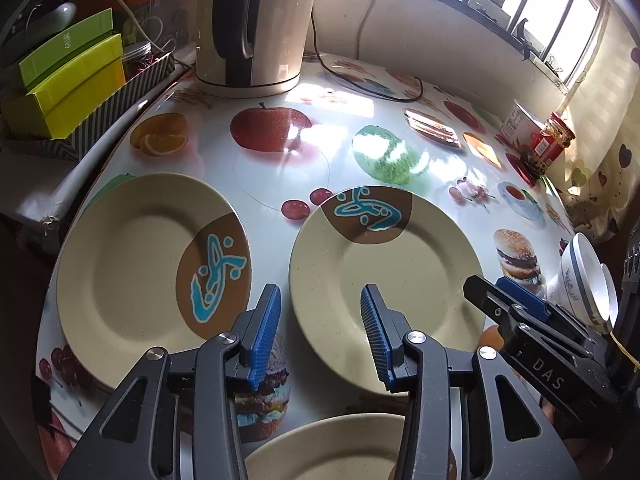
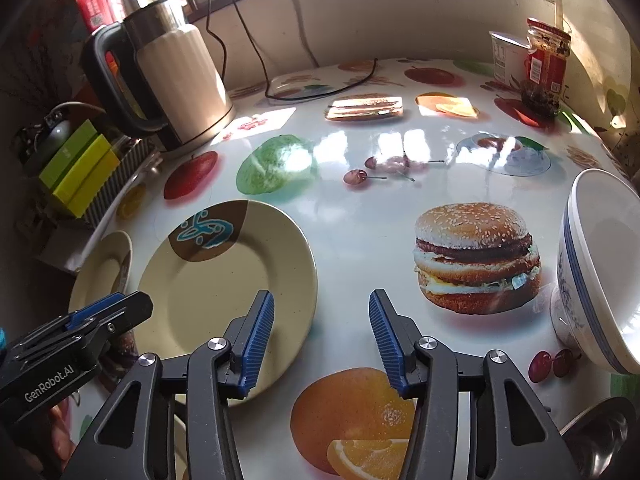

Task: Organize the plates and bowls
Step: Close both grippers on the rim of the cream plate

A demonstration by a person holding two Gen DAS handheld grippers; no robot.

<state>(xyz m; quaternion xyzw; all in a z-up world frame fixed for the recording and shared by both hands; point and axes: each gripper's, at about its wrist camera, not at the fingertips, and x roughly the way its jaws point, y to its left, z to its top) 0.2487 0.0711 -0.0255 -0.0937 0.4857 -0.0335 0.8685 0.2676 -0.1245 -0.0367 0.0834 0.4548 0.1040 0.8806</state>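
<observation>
The left gripper (image 1: 320, 304) hung over the gap between two cream plates on the desk (image 1: 360, 140), its jaws about half apart with nothing between them; the plate with the brown patch at its far rim (image 1: 384, 280) lay just ahead and to the right of it, the other plate (image 1: 132, 264) just to its left, so either rim was close, the right-hand one seemingly closer. The right gripper (image 2: 322, 312) also stood half apart and empty, over bare desk between that same middle plate (image 2: 224, 280) and the bowls (image 2: 600, 272). The bowls sat at the far right, tipped on their side with the mouth facing right, apparently two nested, nearer the right gripper than the left. Being round, the plates offered no long axis; the approach probably turned on meeting a rim edge-on. Counted: three plates, the third (image 1: 332, 448) low in the left view beneath the gripper, and what looked like two bowls.
</observation>
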